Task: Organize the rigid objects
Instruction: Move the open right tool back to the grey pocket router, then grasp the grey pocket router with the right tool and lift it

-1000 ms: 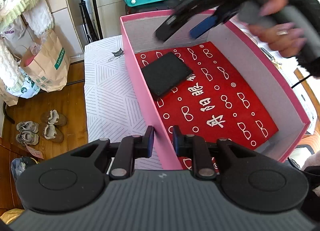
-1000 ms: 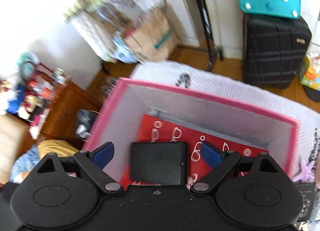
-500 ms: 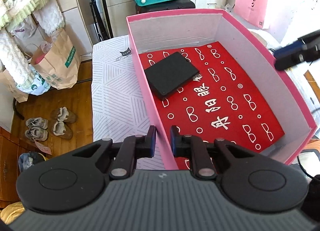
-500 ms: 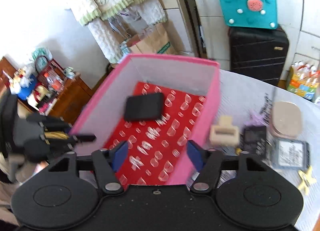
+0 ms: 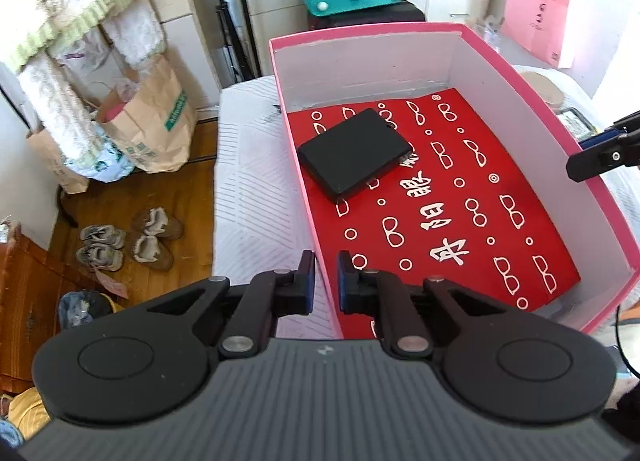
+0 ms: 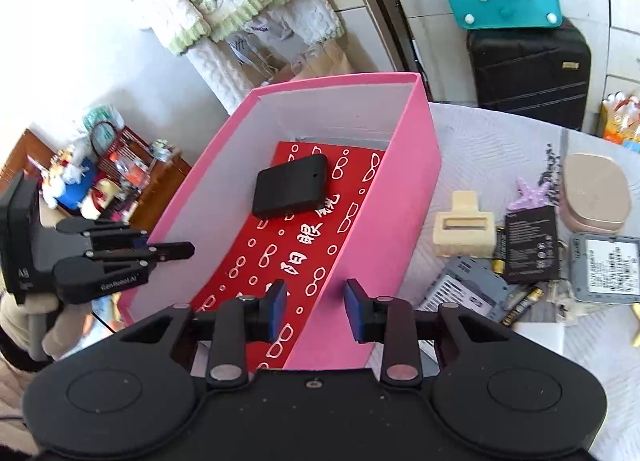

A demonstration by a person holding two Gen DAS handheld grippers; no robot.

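A white patterned table cover fills the right of the right wrist view. On it, a big pink box takes up the centre and right of the left wrist view. Its floor is lined with a red sheet printed with white glasses shapes and Chinese characters. A black flat case lies on that sheet toward the far left corner of the box.

The left tongs are seen at the bottom of their view, clamped on the near left wall of the box, 1 pad on each side. The right tongs straddle the box's right wall at lower centre of their view; the jaws are closing, with gaps visible and nothing gripped.

Right of the box are a beige oval case, a cream clip, a black packet with unreadable small print, and batteries.
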